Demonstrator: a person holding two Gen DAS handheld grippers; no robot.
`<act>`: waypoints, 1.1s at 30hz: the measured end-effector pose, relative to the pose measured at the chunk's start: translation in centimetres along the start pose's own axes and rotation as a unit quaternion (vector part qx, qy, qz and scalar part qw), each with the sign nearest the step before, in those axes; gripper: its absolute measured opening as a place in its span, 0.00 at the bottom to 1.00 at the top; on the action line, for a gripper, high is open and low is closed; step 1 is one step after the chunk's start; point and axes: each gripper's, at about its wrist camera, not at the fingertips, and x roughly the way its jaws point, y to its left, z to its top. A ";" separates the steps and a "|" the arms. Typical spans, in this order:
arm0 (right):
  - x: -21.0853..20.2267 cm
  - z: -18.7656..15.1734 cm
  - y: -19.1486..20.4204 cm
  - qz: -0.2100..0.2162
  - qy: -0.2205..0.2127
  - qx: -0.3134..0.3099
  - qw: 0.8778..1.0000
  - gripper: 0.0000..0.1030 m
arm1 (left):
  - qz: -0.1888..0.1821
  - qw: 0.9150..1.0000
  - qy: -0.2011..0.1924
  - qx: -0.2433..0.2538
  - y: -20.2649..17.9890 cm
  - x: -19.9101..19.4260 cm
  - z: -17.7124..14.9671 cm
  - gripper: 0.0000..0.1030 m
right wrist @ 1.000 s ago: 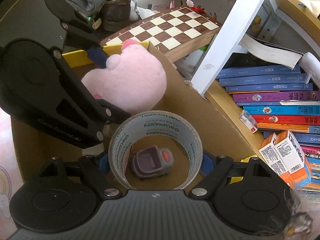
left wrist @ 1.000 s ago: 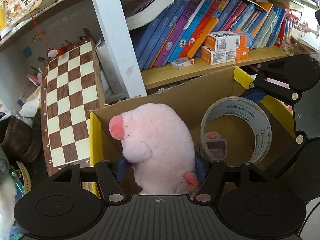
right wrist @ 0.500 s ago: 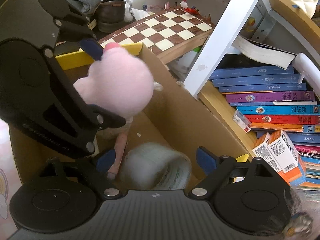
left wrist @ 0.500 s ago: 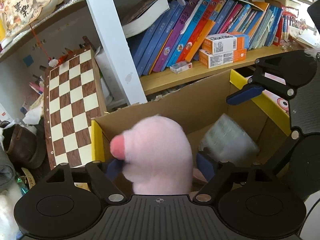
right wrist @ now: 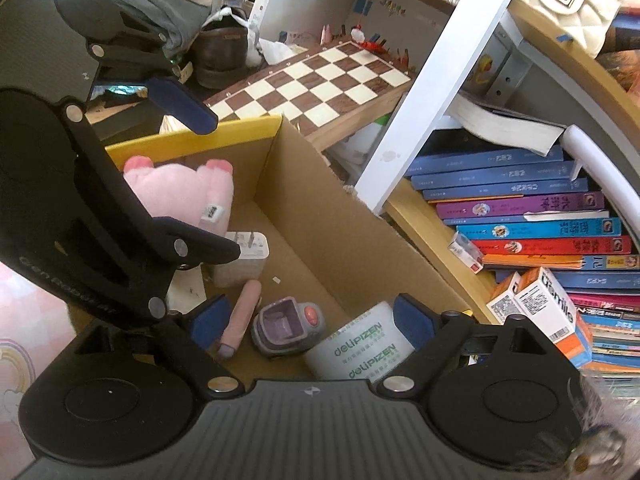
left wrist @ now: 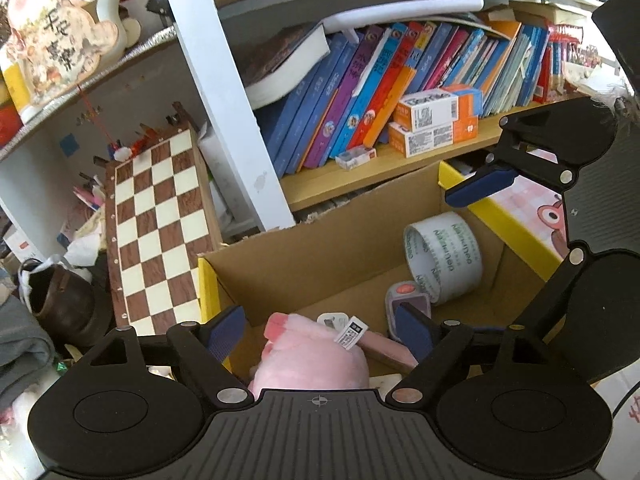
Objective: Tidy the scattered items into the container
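The cardboard box (left wrist: 320,248) stands on the floor in front of a bookshelf (left wrist: 400,168), with a chessboard (left wrist: 160,224) leaning just beside its left wall. The left gripper (left wrist: 320,330) hangs over the near left part of the box; its jaws have just been opening and now stand wide apart, holding nothing. The pink plush toy (left wrist: 308,360) lies below them on the box floor, clear of both blue pads, with its white label facing up. The right gripper (right wrist: 308,322) hangs over the right part of the box; its jaws have likewise just been opening and stand wide, with no grip on anything. The roll of tape (right wrist: 356,348) lies on its side on the box floor below them, near the right-hand pad; whether it touches that pad cannot be told. In the right wrist view, a small purple device with a red button (right wrist: 286,326) rests just left of the roll, a pink stick-shaped item (right wrist: 240,320) lies beside that, and a white charger plug (right wrist: 244,252) sits between the stick and the plush toy. All five items are inside the box. Books fill the shelf behind it.
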 end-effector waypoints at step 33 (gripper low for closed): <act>-12.4 -6.6 1.5 -0.054 -0.030 0.146 0.987 0.90 | 0.021 0.997 -0.042 -0.059 -4.7 -10.7 -4.7 0.89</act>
